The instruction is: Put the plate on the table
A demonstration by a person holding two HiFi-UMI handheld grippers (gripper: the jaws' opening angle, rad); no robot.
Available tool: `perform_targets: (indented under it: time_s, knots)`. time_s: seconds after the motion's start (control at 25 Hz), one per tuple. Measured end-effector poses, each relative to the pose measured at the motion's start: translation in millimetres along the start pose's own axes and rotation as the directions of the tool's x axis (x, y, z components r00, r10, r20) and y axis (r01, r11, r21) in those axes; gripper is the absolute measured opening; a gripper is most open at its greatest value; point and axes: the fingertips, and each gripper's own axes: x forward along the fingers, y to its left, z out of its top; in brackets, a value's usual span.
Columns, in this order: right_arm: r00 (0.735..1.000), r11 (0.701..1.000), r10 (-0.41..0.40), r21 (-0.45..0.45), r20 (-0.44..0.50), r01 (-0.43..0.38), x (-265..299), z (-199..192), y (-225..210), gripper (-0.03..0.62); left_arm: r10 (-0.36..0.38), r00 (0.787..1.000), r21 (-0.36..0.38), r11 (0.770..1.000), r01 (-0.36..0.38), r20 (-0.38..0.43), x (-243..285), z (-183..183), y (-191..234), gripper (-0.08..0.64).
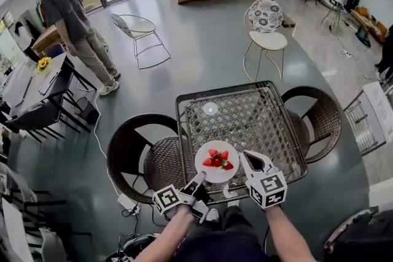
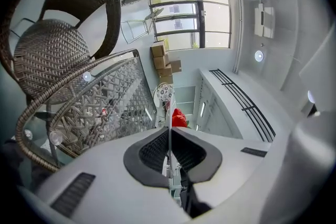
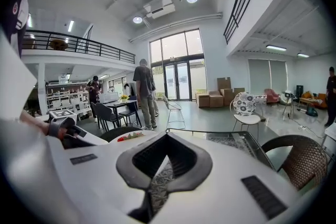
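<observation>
I am setting the plate [image 1: 215, 173] of strawberries [image 1: 217, 159] at the desk's [image 1: 245, 113] near edge, left tongs [image 1: 199, 178] clamped on its rim, right tongs [image 1: 247, 157] closed and empty beside it; next, I judge, a level, gentle release.

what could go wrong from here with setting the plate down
1. The left claw pinches the plate by one rim only; it may tilt, and the strawberries could roll off.
2. The plate hangs at the near edge of the table; set there, it might overhang and tip.
</observation>
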Motion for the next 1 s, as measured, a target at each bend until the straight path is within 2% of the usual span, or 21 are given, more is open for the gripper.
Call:
perform_targets:
  time_s: [0.52, 0.76, 1.0]
  knots:
    - [0.987, 0.993, 0.121, 0.004, -0.102, -0.121, 52, -34, -15, 0.005, 0.099, 0.993, -0.021, 0.995, -0.098, 0.063, 30, 11, 56, 0.018]
    - [0.978, 0.992, 0.124, -0.013, -0.170, -0.128, 63, -58, -21, 0.005, 0.135, 0.987, -0.067, 0.989, -0.129, 0.085, 37, 13, 89, 0.018]
    - [0.965, 0.991, 0.127, -0.017, -0.230, -0.135, 73, -81, -23, 0.005, 0.167, 0.982, -0.082, 0.984, -0.160, 0.089, 45, 20, 113, 0.018]
